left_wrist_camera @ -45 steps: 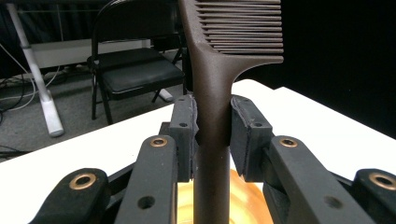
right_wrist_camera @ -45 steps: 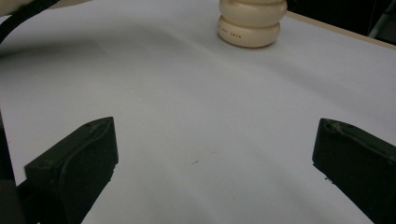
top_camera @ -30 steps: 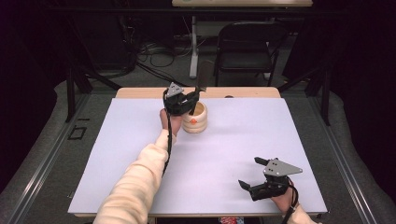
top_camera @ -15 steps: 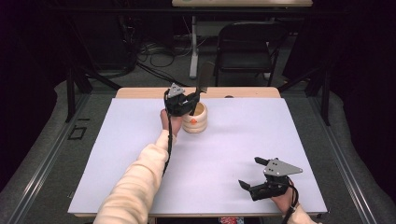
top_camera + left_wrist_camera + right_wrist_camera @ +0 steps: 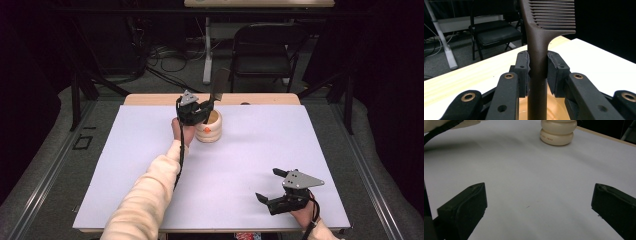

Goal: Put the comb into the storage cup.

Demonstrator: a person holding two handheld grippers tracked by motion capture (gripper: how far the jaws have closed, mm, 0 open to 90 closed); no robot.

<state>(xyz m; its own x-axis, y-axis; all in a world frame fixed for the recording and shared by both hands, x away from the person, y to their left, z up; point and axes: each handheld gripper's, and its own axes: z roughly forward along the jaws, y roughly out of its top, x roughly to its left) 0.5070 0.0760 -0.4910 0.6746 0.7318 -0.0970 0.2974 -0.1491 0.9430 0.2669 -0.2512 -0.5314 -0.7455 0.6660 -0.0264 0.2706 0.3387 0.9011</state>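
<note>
Nothing differs from the frames a second and half a second earlier: both hands, the comb and the holder keep their places.

At the far middle of the white-covered bench (image 5: 125,165), the left tool (image 5: 204,107) pinches the handle of a dark brown comb (image 5: 537,65), its two black pads pressed against the handle on either side. The comb stands upright, teeth uppermost and turned to the right in the left gripper view, with the lower end of its handle reaching down into the open mouth of a cream, ribbed round holder (image 5: 209,131). That holder sits on the bench just beside the left hand, near the bare wooden strip along the far edge.

The right tool (image 5: 272,186) rests low over the near right corner of the bench, well apart from the holder, its jaws spread wide with nothing but the white surface between them.

A small orange mark shows on the holder's side in the high view. In the right gripper view a line of tiny print runs around its lower ring, too small to read.
</note>
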